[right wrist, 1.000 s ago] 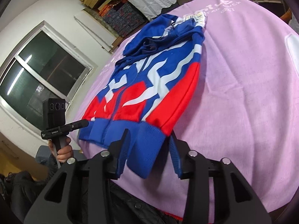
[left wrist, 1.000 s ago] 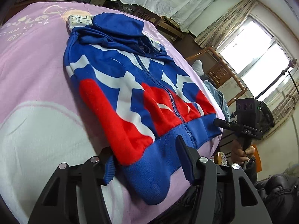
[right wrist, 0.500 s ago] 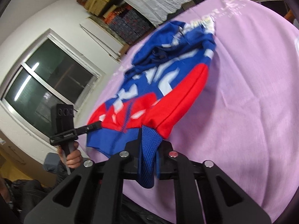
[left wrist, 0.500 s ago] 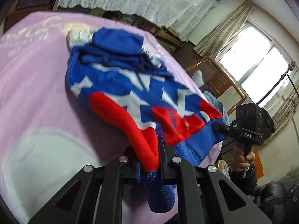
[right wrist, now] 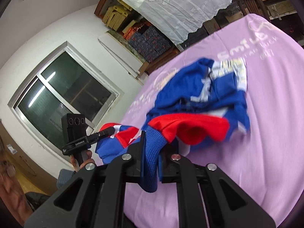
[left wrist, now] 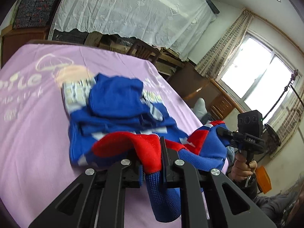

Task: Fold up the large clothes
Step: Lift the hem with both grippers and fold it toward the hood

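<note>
A blue, red and white zip hoodie (left wrist: 117, 106) lies on a pink bed sheet (left wrist: 32, 117); it also shows in the right wrist view (right wrist: 205, 98). My left gripper (left wrist: 152, 163) is shut on the hoodie's blue ribbed hem at one bottom corner. My right gripper (right wrist: 150, 157) is shut on the hem at the other bottom corner. Both hold the bottom edge lifted off the sheet and over the hoodie's body, so the red lower part arches. The hood and collar end rests on the sheet.
The pink sheet (right wrist: 266, 133) has a white cartoon print and lettering. White lace cloth (left wrist: 133, 9) hangs over shelves beyond the bed. A wooden chair (left wrist: 142, 51) stands at the far edge. Windows (left wrist: 262, 79) lie to the side.
Both grippers closed on the hem corners, then lifted them and carried them toward the hood end. The flat hoodie now bunches and arches in the middle.
</note>
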